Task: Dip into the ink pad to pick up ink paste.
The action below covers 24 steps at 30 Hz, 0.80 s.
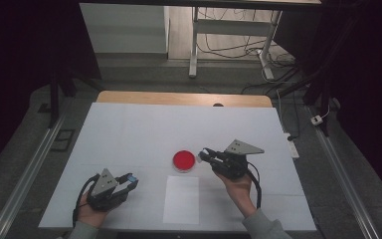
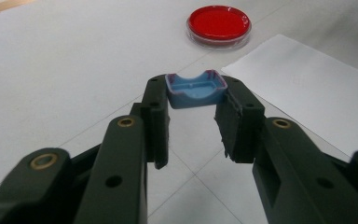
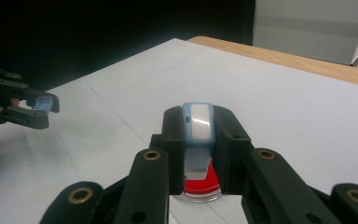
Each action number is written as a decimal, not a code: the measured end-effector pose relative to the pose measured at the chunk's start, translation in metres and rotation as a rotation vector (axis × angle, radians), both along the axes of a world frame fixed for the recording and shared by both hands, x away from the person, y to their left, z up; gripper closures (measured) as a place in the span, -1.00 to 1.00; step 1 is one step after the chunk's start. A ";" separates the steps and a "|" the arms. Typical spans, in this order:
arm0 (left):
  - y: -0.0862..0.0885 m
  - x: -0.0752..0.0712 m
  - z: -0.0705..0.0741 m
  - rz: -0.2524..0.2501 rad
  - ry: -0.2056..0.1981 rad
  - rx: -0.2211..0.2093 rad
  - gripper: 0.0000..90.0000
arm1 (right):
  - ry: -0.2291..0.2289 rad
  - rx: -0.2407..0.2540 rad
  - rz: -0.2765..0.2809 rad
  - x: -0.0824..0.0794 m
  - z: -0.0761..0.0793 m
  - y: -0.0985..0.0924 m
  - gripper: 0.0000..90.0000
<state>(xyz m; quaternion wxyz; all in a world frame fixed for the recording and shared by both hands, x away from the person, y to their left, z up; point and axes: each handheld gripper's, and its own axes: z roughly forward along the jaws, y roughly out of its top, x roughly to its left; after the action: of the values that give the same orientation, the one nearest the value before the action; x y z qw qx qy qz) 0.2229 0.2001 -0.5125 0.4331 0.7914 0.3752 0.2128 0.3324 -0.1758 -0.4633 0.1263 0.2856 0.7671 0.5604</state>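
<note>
Red dish [image 1: 184, 161] just left of right gripper [image 1: 202, 155], clamped on blue-white piece [image 3: 199, 122]; left gripper [image 1: 132, 179], clamped on blue cap [image 2: 196, 88], farther off.

Your left gripper [image 1: 129, 179] and right gripper [image 1: 205, 154] are both black, each with two jaws built from flat linked bars. Brass-coloured bushings sit at the pivots, with plain round holes beside them. Each body carries a grey three-cornered plate [image 1: 242, 147] on top, dotted with small holes. A black cable [image 1: 256, 185] loops back from each gripper past the hand. You wear grey sleeves [image 1: 267, 228], seen at the table's near edge.
</note>
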 end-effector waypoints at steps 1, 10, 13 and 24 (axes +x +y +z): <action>0.000 0.000 0.000 -0.001 0.000 0.000 0.45 | 0.001 -0.001 -0.001 0.000 0.000 0.000 0.67; 0.000 0.000 0.000 -0.001 0.001 0.000 0.45 | 0.006 -0.005 0.000 0.005 0.000 0.004 0.67; 0.000 0.001 0.000 -0.002 0.002 0.000 0.45 | 0.006 -0.012 -0.001 0.007 0.000 0.008 0.67; 0.000 0.001 0.000 -0.002 0.002 0.001 0.45 | 0.010 -0.031 0.012 0.015 -0.003 0.019 0.67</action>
<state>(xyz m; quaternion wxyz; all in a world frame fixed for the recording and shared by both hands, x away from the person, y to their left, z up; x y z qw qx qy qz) 0.2237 0.1997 -0.5126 0.4327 0.7921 0.3748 0.2118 0.3471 -0.1567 -0.4661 0.1237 0.2818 0.7780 0.5478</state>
